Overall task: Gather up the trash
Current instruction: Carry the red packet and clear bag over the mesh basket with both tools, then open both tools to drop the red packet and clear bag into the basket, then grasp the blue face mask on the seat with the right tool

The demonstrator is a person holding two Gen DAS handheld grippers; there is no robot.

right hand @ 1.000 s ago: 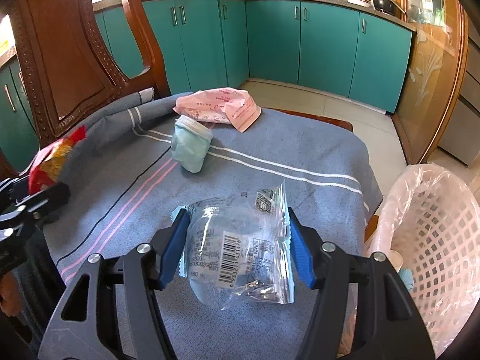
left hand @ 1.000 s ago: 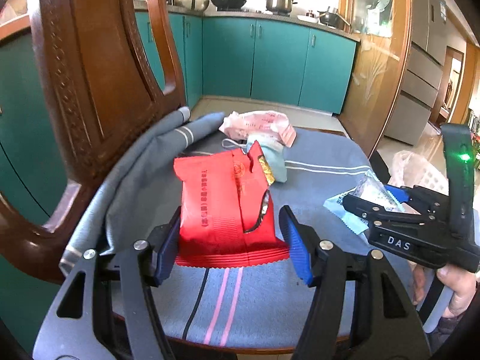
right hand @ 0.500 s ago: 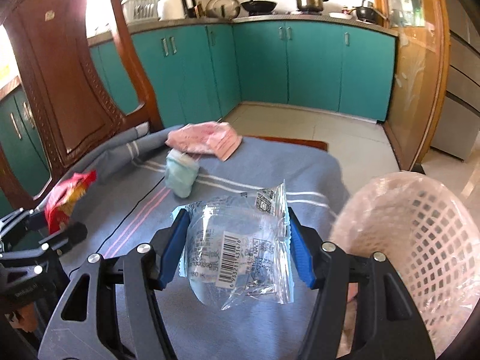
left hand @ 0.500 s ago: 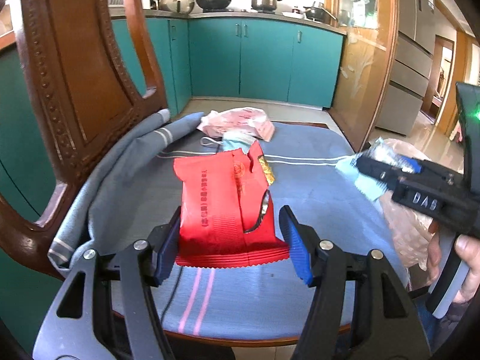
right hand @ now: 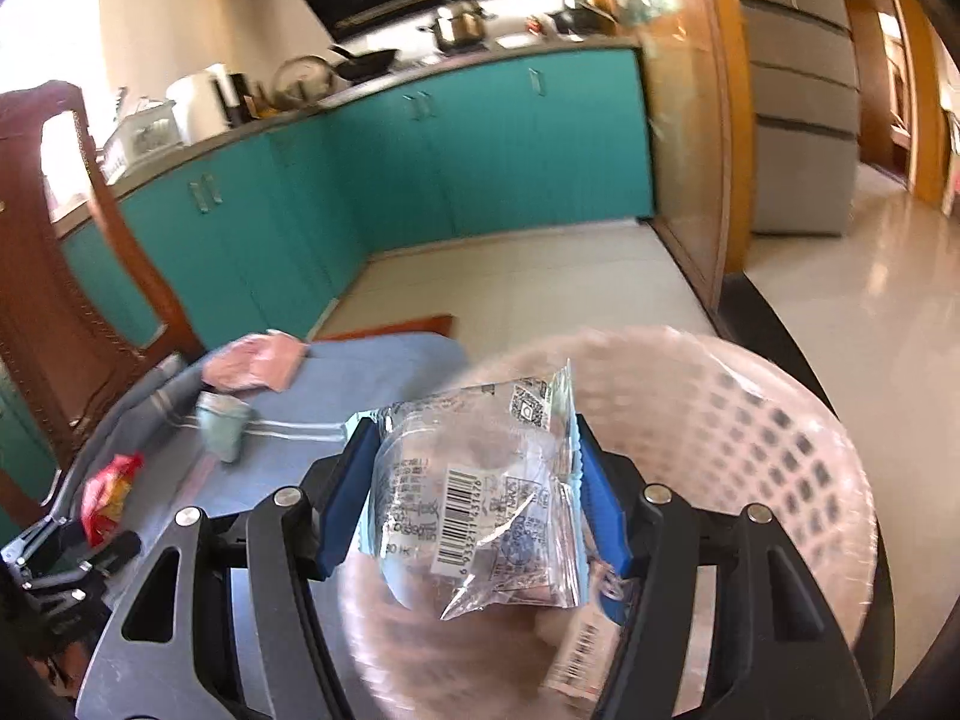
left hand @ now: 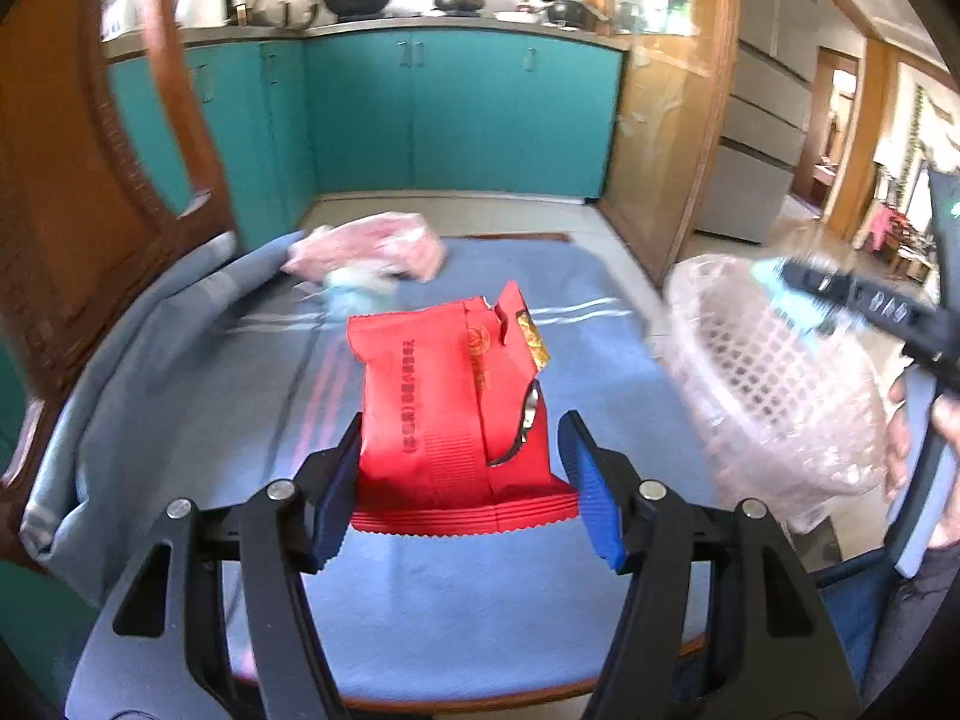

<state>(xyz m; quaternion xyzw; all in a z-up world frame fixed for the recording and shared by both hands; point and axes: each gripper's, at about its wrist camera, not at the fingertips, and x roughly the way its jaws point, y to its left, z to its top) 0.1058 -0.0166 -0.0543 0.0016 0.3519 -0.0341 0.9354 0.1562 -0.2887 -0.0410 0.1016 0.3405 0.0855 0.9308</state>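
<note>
Black left gripper (left hand: 459,483) and right gripper (right hand: 474,498), ribbed blue pads (left hand: 591,495), silver screws, grey base; bare-skinned hand (left hand: 900,444).

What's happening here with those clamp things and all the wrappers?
Someone is clearing rubbish off a blue-grey striped cloth. The right hand-held gripper holds a clear crinkly plastic packet over a pale pink lattice plastic basket. The left hand-held gripper grips a torn red foil snack bag. A pink wrapper and a pale green item lie on the cloth.
</note>
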